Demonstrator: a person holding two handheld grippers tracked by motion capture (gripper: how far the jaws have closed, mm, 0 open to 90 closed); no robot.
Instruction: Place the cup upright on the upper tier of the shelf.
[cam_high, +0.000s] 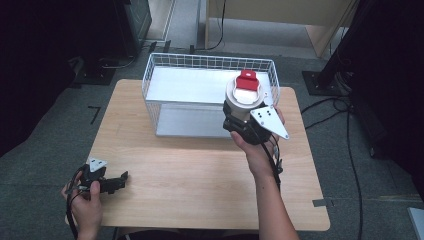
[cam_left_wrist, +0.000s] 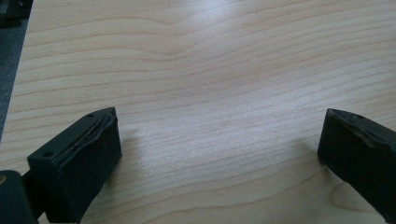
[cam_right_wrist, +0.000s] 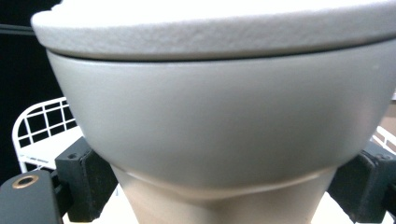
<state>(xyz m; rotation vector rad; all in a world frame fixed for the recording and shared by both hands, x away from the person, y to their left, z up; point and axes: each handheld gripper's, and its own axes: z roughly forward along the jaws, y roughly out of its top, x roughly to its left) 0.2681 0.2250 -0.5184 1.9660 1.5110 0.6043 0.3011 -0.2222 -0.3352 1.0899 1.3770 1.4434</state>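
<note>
A beige cup-shaped container (cam_high: 241, 101) with a white lid and a red tab (cam_high: 246, 81) on top is held upright over the front right corner of a white wire basket (cam_high: 165, 62). My right gripper (cam_high: 245, 125) is shut on its lower body; in the right gripper view the container (cam_right_wrist: 219, 126) sits between both black pads (cam_right_wrist: 86, 179). My left gripper (cam_high: 120, 181) rests low near the table's front left corner, open. In the left gripper view its pads (cam_left_wrist: 88, 158) stand wide apart over bare wood.
The wire basket stands on the far half of a light wooden table (cam_high: 200, 185) and has a white floor. Cables (cam_high: 325, 107) and dark stands lie on the grey floor to the right. Dark equipment stands at the far left.
</note>
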